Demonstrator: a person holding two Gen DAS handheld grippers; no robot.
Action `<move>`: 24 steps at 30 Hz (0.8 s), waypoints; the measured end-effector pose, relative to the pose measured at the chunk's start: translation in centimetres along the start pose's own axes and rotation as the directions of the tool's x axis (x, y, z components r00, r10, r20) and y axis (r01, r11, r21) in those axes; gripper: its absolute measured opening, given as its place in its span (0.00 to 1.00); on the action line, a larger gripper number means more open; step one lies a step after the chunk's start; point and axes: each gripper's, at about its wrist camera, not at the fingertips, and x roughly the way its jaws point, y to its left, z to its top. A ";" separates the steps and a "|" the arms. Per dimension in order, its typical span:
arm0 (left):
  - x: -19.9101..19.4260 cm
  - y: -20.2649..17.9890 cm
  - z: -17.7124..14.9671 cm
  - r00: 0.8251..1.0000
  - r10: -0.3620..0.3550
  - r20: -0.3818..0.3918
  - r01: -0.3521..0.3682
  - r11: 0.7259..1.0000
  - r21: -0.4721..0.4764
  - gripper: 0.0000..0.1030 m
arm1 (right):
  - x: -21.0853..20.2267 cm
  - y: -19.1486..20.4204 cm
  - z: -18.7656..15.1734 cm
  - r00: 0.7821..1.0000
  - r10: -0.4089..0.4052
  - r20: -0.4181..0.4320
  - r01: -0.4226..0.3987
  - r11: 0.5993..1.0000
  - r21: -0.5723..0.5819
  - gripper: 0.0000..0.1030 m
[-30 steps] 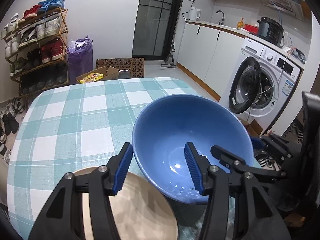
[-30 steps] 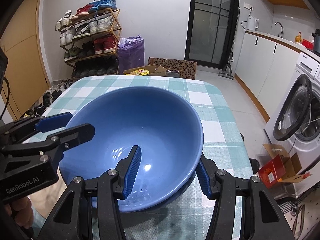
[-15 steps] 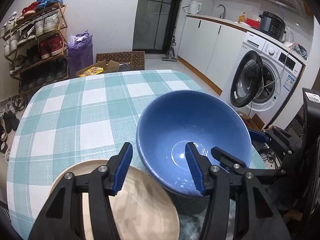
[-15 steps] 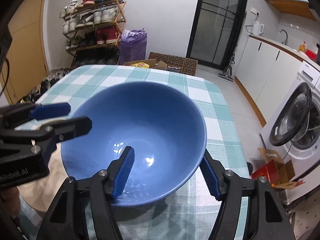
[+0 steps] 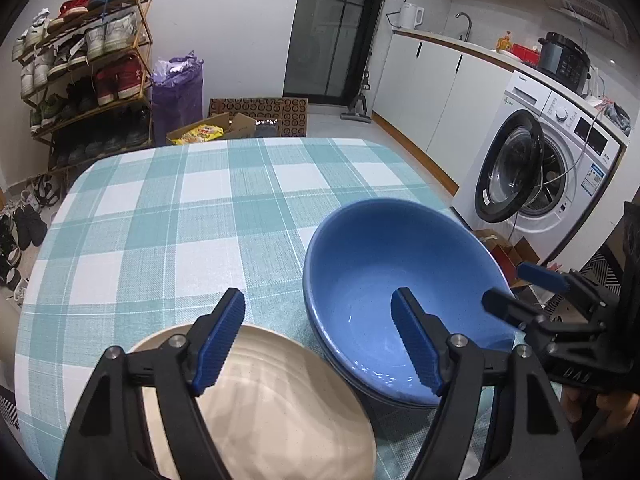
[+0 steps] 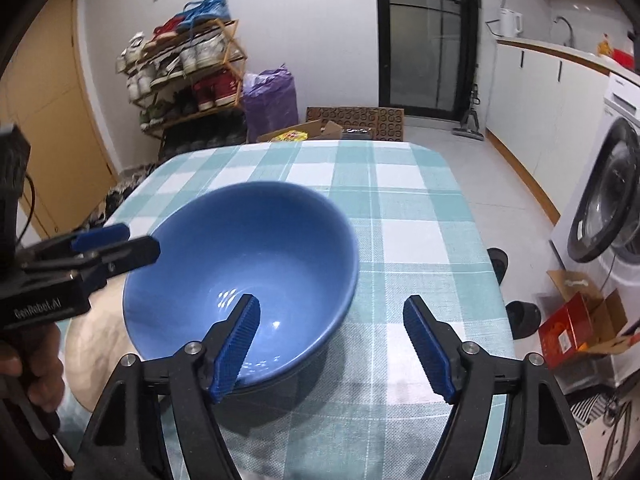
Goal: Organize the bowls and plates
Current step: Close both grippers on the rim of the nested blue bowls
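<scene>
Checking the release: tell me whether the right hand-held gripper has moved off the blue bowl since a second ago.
Yes. The right hand-held gripper has shifted right against the blue bowl: its jaws, just opening, no longer straddle the rim; the right finger is over the checked tablecloth.

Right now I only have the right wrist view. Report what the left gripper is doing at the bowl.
Observer: The left gripper has just been opening; its jaws straddle the near rim of the blue bowl without pressing it.
Operator: Tell me what's under its other finger.
Observer: A cream plate, flat on the checked tablecloth.
Operator: Say whether plate and bowl touch.
Observer: Their edges sit side by side; contact I cannot tell.
</scene>
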 end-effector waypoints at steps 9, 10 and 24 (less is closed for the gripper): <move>1.2 -0.3 -0.4 1.000 0.005 -0.027 -0.005 1.000 0.012 0.75 | 0.8 -2.4 0.5 0.999 0.050 -0.004 -0.049 0.991 0.127 0.79; 1.3 -0.3 -0.4 1.000 0.009 -0.029 -0.008 1.000 0.017 0.75 | 0.8 -2.3 0.4 0.999 0.051 -0.004 -0.050 0.990 0.130 0.79; 2.1 -1.3 -0.6 0.998 0.014 -0.060 -0.010 0.997 0.071 0.74 | 1.8 -1.3 0.0 0.996 0.085 -0.039 -0.080 0.990 0.117 0.79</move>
